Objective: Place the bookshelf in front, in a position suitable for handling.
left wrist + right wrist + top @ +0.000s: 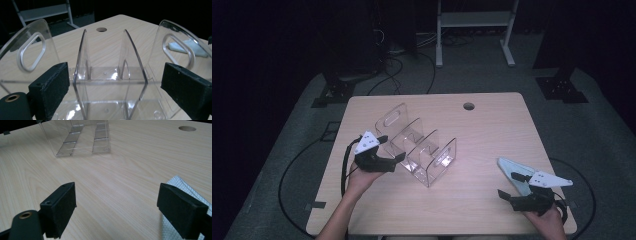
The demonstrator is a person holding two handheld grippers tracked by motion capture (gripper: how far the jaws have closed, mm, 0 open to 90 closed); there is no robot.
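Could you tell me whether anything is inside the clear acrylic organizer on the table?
The clear organizer holds nothing: its compartments show only their own dividers and the wooden table through the clear floor. No compartment is hidden.

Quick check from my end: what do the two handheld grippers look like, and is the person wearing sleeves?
Both are black. The left gripper and right gripper each carry a pale grey three-cornered plate on top, with small dark dots on it. The jaws are blocky, faced with matte black pads, and a brass-coloured ring sits in the body beside one. A black cable trails from the left gripper. Forearms are bare, with no sleeves in frame.
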